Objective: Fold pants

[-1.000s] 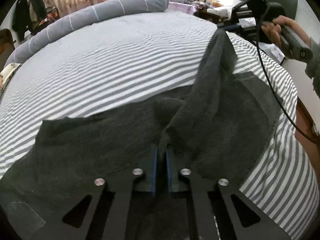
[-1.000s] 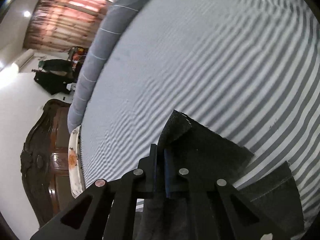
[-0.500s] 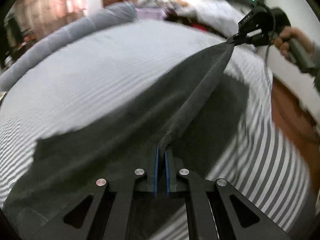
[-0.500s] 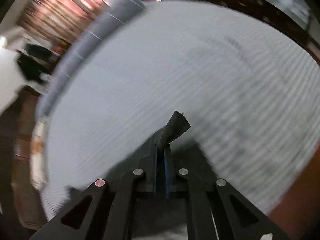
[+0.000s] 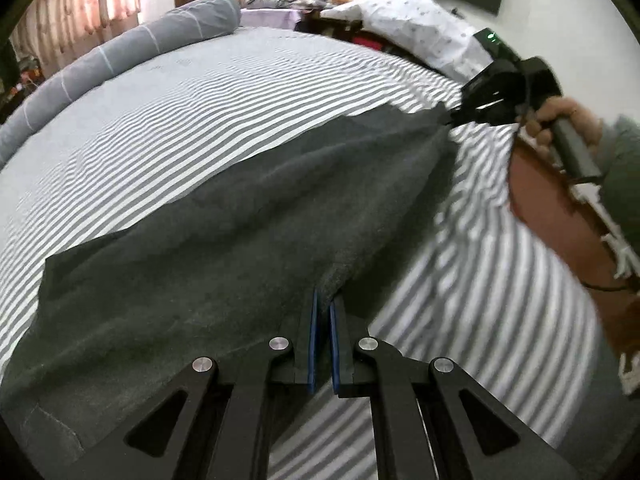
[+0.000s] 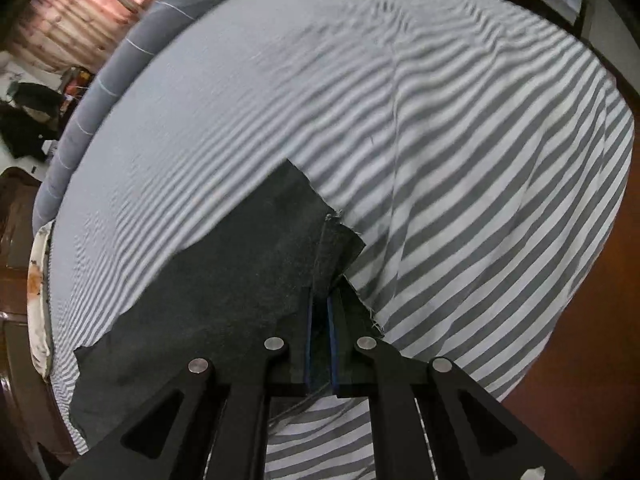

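Note:
Dark grey pants lie stretched along the near side of a grey-and-white striped bed. My left gripper is shut on the near edge of the pants. My right gripper, held in a hand at the right, is shut on the far end of the same edge, so the edge runs taut between the two. In the right wrist view my right gripper pinches a hem corner of the pants, which lie flat on the bed.
A long grey bolster lies along the far edge of the bed. Piled bedding and clothes sit beyond the far right corner. Brown floor shows past the bed's right edge. A dark wooden headboard stands at the left.
Both grippers have swung the lifted pant leg over and down toward the near right side. The pants now lie flatter and longer along the bed, with the held edge pulled straight.

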`<action>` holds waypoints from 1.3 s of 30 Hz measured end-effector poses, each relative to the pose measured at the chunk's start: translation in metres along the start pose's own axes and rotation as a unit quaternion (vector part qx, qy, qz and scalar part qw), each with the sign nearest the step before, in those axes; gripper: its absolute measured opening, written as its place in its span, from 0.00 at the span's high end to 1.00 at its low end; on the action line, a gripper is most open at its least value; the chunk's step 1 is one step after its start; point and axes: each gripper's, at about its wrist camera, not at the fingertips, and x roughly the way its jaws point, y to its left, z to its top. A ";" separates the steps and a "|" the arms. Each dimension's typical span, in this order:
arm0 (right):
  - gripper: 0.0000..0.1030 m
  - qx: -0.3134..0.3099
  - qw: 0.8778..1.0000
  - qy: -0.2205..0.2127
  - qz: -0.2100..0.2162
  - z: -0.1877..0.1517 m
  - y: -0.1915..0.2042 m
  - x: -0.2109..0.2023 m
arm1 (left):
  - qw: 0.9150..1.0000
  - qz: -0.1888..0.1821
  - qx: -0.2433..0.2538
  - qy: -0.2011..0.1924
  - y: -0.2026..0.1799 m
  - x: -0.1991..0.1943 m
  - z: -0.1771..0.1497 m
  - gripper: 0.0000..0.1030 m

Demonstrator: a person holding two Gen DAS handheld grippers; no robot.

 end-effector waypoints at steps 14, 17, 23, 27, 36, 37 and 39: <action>0.76 0.043 0.999 0.025 -0.017 -0.029 -0.047 0.010 | 0.994 -0.002 0.071 0.079 -0.035 0.023 -0.025 0.77; 0.74 0.049 0.998 0.032 0.008 -0.043 -0.051 0.008 | 0.994 0.015 0.055 0.089 -0.030 0.025 -0.036 0.76; 0.74 0.059 0.996 0.030 0.067 -0.053 -0.053 0.020 | 0.998 0.041 -0.027 0.038 0.000 -0.002 -0.040 0.75; 0.74 0.098 0.989 0.030 0.103 -0.053 -0.059 0.035 | 0.995 0.069 -0.054 0.043 0.015 0.001 -0.044 0.75; 0.98 0.057 0.996 -0.051 0.038 -0.047 -0.049 -0.007 | 0.987 0.070 -0.121 0.081 0.043 0.015 -0.071 0.75; 0.99 0.042 0.998 -0.054 0.003 -0.049 -0.050 -0.008 | 0.986 0.067 -0.126 0.080 0.045 0.014 -0.074 0.75; 0.99 0.027 0.999 -0.036 -0.031 -0.054 -0.056 0.001 | 0.987 0.063 -0.126 0.081 0.046 0.014 -0.075 0.75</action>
